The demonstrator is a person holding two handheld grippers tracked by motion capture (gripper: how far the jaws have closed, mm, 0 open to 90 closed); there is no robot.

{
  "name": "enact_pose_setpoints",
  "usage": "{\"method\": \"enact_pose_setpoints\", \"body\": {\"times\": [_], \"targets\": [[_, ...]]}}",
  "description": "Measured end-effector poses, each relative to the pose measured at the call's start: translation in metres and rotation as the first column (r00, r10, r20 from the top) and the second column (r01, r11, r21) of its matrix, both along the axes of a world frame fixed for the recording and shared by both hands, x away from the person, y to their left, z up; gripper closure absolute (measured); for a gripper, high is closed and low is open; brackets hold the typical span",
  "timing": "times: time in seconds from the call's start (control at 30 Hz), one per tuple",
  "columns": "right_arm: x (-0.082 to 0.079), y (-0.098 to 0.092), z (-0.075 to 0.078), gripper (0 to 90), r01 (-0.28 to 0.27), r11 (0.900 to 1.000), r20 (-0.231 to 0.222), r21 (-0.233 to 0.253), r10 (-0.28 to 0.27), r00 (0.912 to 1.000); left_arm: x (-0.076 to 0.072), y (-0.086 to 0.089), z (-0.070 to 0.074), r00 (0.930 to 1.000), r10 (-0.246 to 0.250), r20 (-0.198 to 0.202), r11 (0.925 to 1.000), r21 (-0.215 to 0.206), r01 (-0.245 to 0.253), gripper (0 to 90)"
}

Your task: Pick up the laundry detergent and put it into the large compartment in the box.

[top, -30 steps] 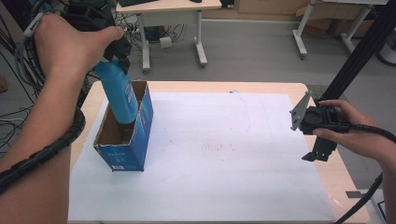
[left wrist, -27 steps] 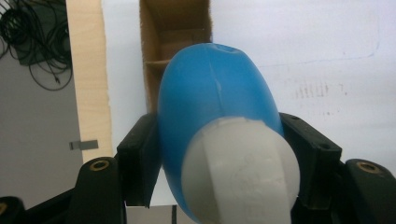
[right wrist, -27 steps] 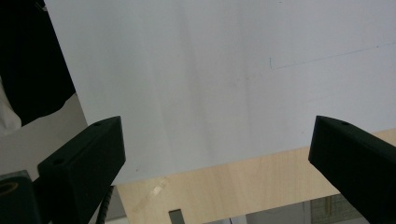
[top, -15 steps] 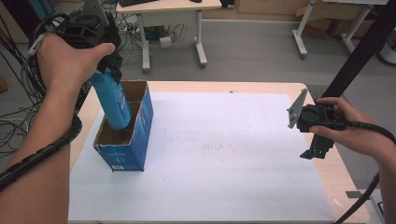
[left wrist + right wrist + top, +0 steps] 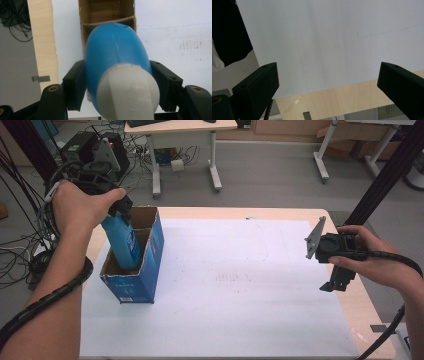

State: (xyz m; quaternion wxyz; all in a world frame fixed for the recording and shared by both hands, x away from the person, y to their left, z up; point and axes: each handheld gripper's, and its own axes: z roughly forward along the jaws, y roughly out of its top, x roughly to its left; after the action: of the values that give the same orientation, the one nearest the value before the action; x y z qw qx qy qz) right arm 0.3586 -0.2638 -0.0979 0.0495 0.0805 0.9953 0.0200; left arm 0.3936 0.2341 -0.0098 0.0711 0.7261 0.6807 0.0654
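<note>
Your left gripper is clamped on the blue bottle, its 2 black jaws pressing the bottle's sides just below the white cap. From the high view, that gripper sits at the bottle's top, and the bottle leans down from it into the open cardboard box, lower end inside, upper part above the rim. In the left gripper view, a cardboard divider crosses the box just beyond the bottle's far end. The box stands on the white sheet covering the table.

Your right gripper is well apart from the box, near the table's right edge, jaws pointing down. Its jaws stand wide apart with nothing between them, above the sheet's edge and bare wood.
</note>
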Motion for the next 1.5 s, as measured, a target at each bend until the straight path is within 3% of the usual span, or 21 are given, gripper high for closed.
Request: {"method": "enact_pose_setpoints", "body": {"times": [0.2,0.67,1.5], "targets": [[0.001,0.002,-0.003,3.5,0.0,1.0,-0.004,0.0,0.0,1.0,0.006,0.003,-0.021,0.9997,-0.007,-0.025,1.0,-0.004,0.007,36.4],[0.006,0.006,-0.01,3.5,-0.005,1.0,-0.024,-0.011,0.005,0.9997,0.012,0.003,-0.063,0.9988,-0.026,-0.04,0.9996,0.012,0.027,36.4],[0.006,0.004,-0.013,3.5,0.006,1.0,-0.029,-0.012,-0.007,0.9996,0.012,0.0,-0.103,0.9987,-0.035,-0.038,0.9992,0.018,0.036,36.4]]}}
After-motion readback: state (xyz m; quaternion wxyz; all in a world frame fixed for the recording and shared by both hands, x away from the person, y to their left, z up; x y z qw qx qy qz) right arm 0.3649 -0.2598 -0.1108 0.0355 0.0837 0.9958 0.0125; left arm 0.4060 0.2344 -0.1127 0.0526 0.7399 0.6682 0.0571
